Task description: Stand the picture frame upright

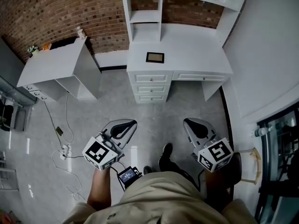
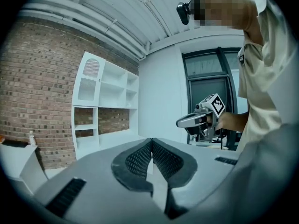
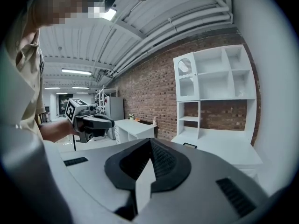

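The picture frame (image 1: 154, 57), dark-rimmed, lies flat on the white desk (image 1: 196, 48) far ahead of me; in the right gripper view the picture frame (image 3: 189, 145) shows as a thin dark sliver on the desktop. My left gripper (image 1: 131, 123) and right gripper (image 1: 188, 123) hang over the floor near my body, well short of the desk. Both are shut with nothing between the pads. The left gripper (image 2: 152, 142) points toward the hutch, with the right gripper (image 2: 196, 120) beside it. The right gripper (image 3: 150, 142) looks toward the desk, the left gripper (image 3: 93, 121) at its left.
A white hutch with shelves (image 1: 145, 17) stands on the desk against a brick wall. A white cabinet (image 1: 56, 64) stands at the left. Cables and a power strip (image 1: 65, 149) lie on the grey floor. My shoe (image 1: 164, 153) is between the grippers.
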`<move>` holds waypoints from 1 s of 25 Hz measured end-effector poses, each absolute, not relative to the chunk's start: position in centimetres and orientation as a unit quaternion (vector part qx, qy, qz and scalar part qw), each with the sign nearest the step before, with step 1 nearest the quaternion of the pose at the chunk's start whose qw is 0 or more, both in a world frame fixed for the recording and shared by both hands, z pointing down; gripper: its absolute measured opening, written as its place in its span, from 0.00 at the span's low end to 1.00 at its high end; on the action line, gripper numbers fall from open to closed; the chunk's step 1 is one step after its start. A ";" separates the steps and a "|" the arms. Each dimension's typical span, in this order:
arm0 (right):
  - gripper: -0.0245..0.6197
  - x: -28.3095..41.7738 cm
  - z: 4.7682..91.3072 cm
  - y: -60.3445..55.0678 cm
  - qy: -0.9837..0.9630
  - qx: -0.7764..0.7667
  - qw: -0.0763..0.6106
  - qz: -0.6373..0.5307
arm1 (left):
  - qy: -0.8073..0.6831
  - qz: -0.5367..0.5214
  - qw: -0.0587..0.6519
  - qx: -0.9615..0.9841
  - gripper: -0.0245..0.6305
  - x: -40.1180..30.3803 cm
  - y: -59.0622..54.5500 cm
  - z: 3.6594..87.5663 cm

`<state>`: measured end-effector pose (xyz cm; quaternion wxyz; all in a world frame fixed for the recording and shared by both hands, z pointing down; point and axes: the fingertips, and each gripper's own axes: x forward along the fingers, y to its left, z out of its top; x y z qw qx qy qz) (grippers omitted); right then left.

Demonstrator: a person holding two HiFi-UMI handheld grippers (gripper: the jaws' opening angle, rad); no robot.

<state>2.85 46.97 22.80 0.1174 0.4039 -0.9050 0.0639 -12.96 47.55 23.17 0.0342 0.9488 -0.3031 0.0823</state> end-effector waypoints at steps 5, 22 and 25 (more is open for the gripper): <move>0.04 6.0 23.6 40.8 -0.908 0.400 0.099 0.072 | -0.303 0.102 0.032 0.947 0.05 -9.5 41.9 23.9; 0.04 10.8 25.3 23.8 -0.928 0.350 0.090 0.091 | -0.331 0.133 0.040 0.933 0.05 -3.6 26.3 23.8; 0.04 10.4 25.9 21.6 -0.925 0.357 0.096 0.094 | -0.321 0.132 0.045 0.937 0.05 -4.0 23.6 24.7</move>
